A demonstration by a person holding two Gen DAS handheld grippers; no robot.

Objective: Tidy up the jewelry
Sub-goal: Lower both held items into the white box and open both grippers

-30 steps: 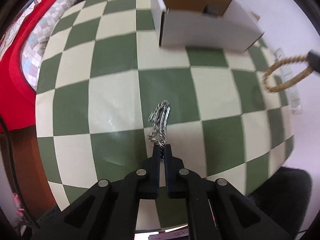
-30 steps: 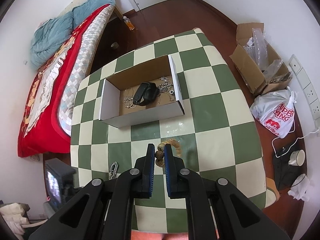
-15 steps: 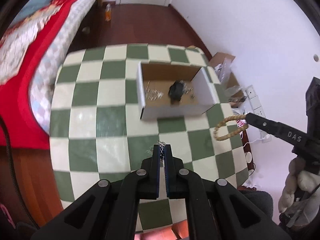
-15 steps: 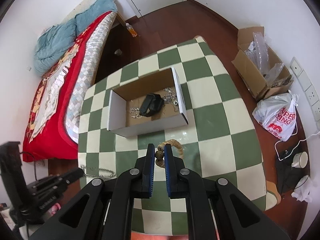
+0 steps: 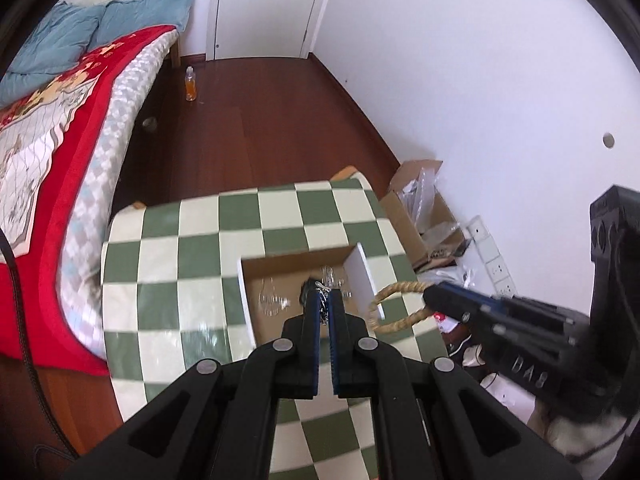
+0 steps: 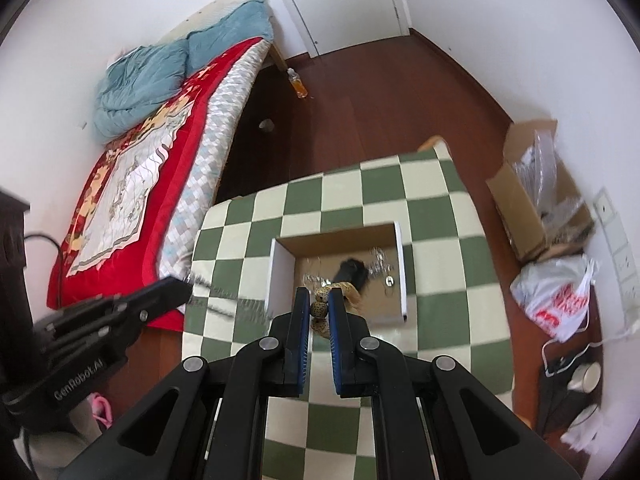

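Looking along my left fingers: my left gripper (image 5: 325,304) hangs above the checkered table (image 5: 160,264), over the near part of the open cardboard box (image 5: 248,296)
Left grasp: fingers clenched on a silver chain (image 5: 323,293), a small bunch of links showing at the tips
Box contents, left view: thin silver pieces (image 5: 272,302) on the left of the floor, more (image 5: 330,276) toward the far right, a dark item behind my fingertips
Right side of this view: my right gripper (image 5: 434,298) reaches in from the right, a beige rope bracelet (image 5: 394,306) looped at its tip just beside the box's right wall

Looking along my right fingers: right gripper (image 6: 319,305) sits above the box's (image 6: 402,280) near edge
Right grasp: fingers clenched on the rope bracelet (image 6: 320,307), speckled bead between the pads
Box contents, right view: black band (image 6: 352,270), silver bits (image 6: 380,266) to its right
Left side of this view: left gripper (image 6: 182,290) with the chain (image 6: 224,304) trailing, blurred, toward the box's left wall
Room: red-covered bed (image 6: 132,200) far left
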